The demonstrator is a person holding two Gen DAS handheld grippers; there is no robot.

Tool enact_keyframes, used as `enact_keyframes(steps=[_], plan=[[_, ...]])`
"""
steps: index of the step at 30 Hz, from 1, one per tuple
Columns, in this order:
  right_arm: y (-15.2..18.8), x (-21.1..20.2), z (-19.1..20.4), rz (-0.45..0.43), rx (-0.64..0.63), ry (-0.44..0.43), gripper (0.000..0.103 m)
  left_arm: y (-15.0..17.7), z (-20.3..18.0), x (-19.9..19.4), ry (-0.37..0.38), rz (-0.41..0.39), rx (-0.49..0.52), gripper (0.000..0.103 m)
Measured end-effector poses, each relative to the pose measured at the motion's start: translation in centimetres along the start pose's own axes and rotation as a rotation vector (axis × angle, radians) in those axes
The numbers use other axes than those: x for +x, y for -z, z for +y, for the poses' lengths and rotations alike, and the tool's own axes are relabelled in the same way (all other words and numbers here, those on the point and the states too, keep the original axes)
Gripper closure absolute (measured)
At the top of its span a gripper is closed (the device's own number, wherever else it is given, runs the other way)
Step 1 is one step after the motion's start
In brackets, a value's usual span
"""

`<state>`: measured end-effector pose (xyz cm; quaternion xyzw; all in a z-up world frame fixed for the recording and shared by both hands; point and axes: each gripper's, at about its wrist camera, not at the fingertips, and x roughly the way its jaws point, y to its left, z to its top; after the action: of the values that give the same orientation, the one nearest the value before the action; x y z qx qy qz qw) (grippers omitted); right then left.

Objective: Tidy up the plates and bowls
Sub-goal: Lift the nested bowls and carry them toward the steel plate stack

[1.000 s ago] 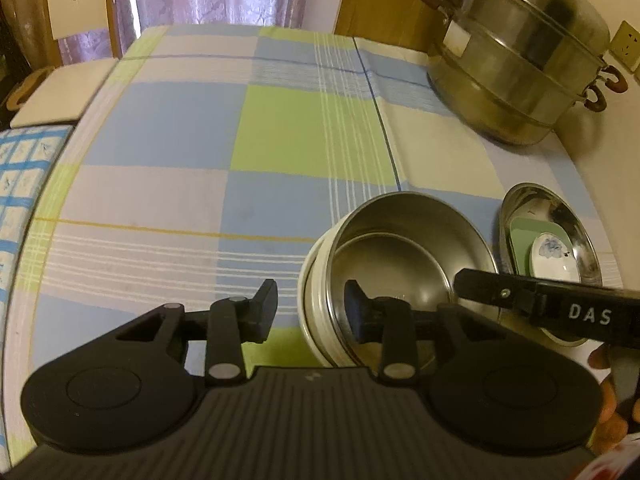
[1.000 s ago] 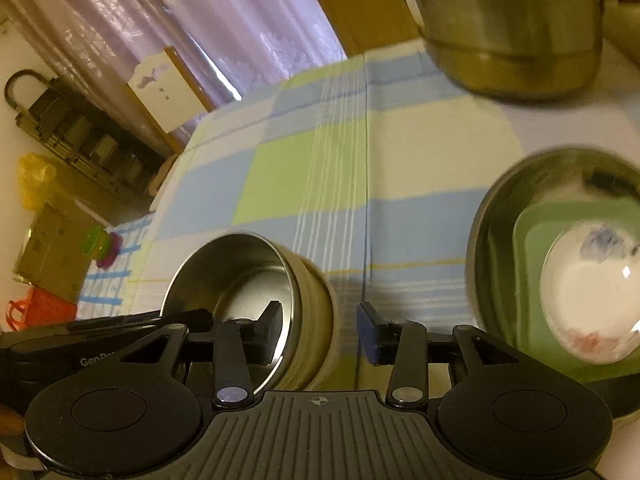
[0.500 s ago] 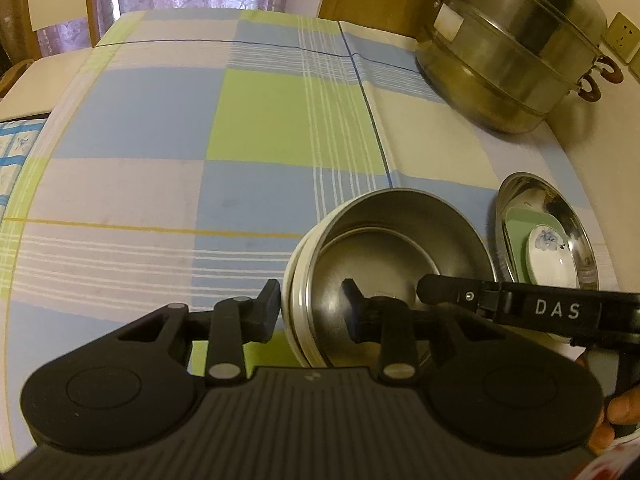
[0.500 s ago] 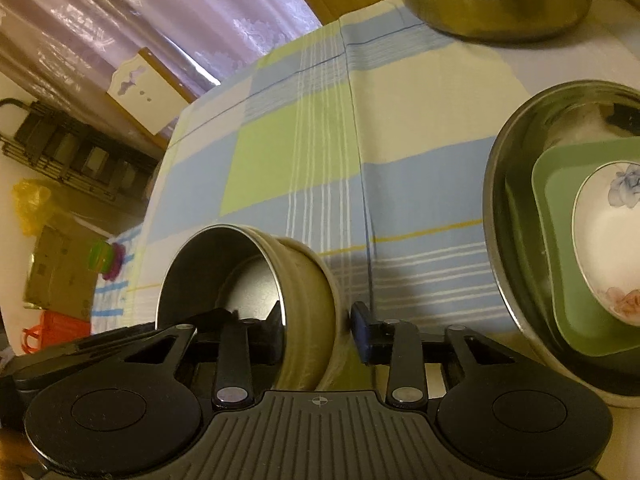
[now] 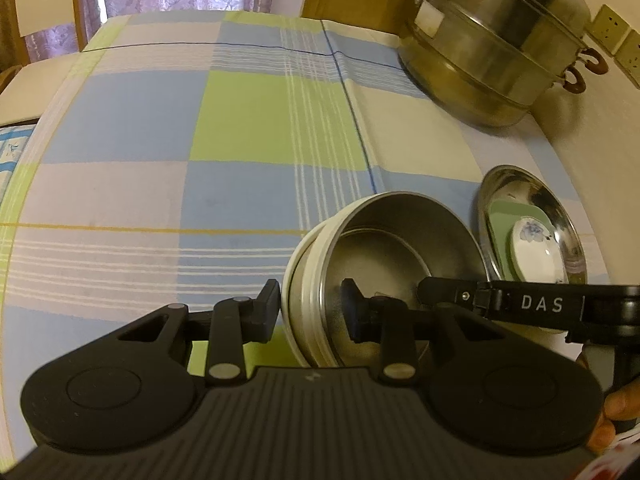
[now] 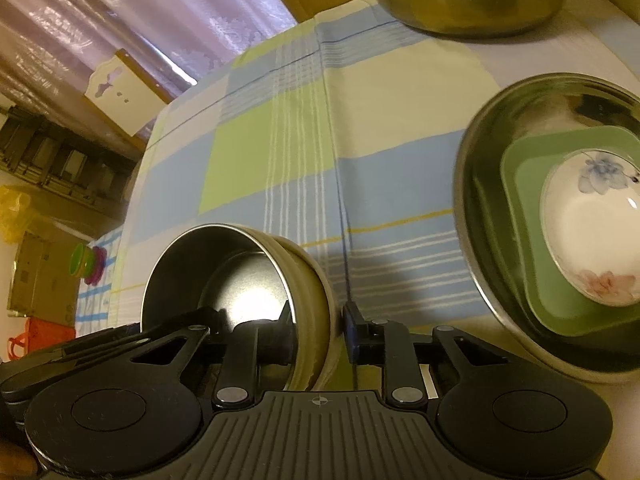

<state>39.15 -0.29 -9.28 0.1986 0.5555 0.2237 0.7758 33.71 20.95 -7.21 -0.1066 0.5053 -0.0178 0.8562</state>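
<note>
A steel bowl with a cream outer wall (image 5: 400, 248) (image 6: 224, 272) is tilted above the checked tablecloth. My left gripper (image 5: 310, 312) is shut on its near-left rim, one finger outside, one inside. My right gripper (image 6: 318, 328) is shut on its right rim; its arm also shows in the left wrist view (image 5: 520, 306). To the right lies a steel dish (image 5: 560, 216) (image 6: 480, 216) holding a green square plate (image 6: 528, 184) and a small white floral bowl (image 6: 588, 240).
A large steel steamer pot (image 5: 492, 40) stands at the table's far right, near the wall. The checked tablecloth (image 5: 240, 140) stretches left and far. A white chair back (image 6: 116, 92) and shelves stand beyond the table's left side.
Both grippers have closed on the bowl's rim and tipped it up off the cloth. The views have shifted slightly to the right, toward the steel dish.
</note>
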Motion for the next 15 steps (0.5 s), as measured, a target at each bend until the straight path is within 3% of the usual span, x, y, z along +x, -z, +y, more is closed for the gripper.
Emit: enact_keyframes(steps=[7, 15], plan=[[0.8, -3.3, -0.7, -0.005, 0.025, 0.037, 0.079, 0.5, -2.7, -1.4, 0.052, -0.004, 0.052, 0.074], [3.6, -8.3, -4.5, 0.010, 0.115, 0.136, 0.079, 2.8, -7.8, -1.2, 0.151, 0.068, 0.137, 0.074]])
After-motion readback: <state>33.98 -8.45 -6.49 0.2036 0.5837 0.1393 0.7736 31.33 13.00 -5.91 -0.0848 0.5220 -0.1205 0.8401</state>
